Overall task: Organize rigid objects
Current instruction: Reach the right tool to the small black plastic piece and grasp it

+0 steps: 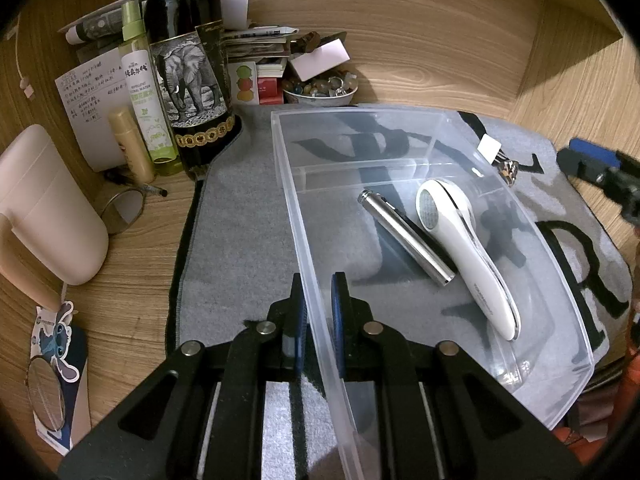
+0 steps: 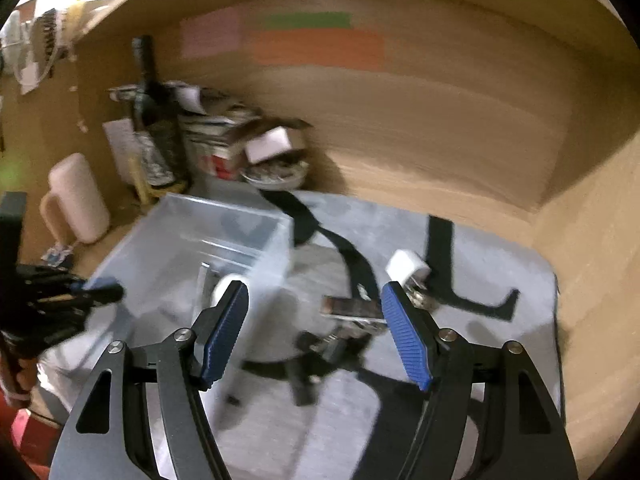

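Note:
A clear plastic bin (image 1: 440, 132) lies on a grey mat (image 1: 240, 216). Inside it lie a silver metal cylinder (image 1: 404, 236) and a white handheld device (image 1: 464, 248). My left gripper (image 1: 320, 300) is shut on the bin's near left wall. In the right wrist view, my right gripper (image 2: 316, 320) is open above the mat, right of the bin (image 2: 224, 220). Between its fingers lie a small dark rectangular object (image 2: 352, 308) and a key bunch with a white tag (image 2: 408, 268). The right view is blurred.
A wine bottle (image 1: 188, 72), a green spray bottle (image 1: 144, 92) and a beige tube (image 1: 130, 144) stand at the back left. A pink jug (image 1: 44, 208), a bowl of beads (image 1: 320, 88) and stacked papers (image 1: 256, 40) crowd the wooden desk. Wooden walls enclose the back and right.

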Demonstrator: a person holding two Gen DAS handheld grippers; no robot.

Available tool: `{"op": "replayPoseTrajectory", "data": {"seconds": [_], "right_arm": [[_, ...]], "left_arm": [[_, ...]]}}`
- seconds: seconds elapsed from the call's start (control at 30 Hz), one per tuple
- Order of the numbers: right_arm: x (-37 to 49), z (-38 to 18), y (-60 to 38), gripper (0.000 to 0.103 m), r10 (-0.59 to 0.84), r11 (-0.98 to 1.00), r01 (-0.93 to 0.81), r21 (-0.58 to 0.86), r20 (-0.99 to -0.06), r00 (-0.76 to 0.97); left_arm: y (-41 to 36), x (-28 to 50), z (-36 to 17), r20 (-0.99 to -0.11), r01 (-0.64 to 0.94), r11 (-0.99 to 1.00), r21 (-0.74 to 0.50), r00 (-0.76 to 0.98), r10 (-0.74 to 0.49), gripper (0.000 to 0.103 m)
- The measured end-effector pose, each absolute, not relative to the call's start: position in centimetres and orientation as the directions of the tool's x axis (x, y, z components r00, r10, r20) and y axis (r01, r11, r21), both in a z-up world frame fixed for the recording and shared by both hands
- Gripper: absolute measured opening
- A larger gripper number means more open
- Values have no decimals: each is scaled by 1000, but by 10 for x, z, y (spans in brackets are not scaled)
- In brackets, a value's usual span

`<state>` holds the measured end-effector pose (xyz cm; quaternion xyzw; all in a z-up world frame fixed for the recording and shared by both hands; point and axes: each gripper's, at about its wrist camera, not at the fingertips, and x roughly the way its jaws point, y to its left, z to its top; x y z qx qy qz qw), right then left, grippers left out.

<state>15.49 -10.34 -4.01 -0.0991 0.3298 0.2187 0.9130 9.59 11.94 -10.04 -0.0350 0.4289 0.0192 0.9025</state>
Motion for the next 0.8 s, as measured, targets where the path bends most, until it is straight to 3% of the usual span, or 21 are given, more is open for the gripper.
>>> {"op": "replayPoseTrajectory", "data": {"seconds": [0.27, 0.53, 0.67, 0.8], "right_arm": [[169, -92, -119, 66, 300, 891, -453, 5, -757, 581], [163, -122, -107, 64, 303, 867, -499, 9, -803, 513], [165, -129, -106, 56, 311, 864, -504, 20, -808, 500], [163, -128, -103, 35, 320, 856, -517, 15, -801, 507]], "left_arm": [[121, 96, -101, -778, -66, 997, -44, 629, 8, 11], [122, 97, -102, -781, -74, 996, -43, 624, 13, 11], [122, 98, -102, -782, -74, 996, -41, 623, 14, 11], [122, 97, -102, -782, -76, 996, -42, 623, 14, 11]]}}
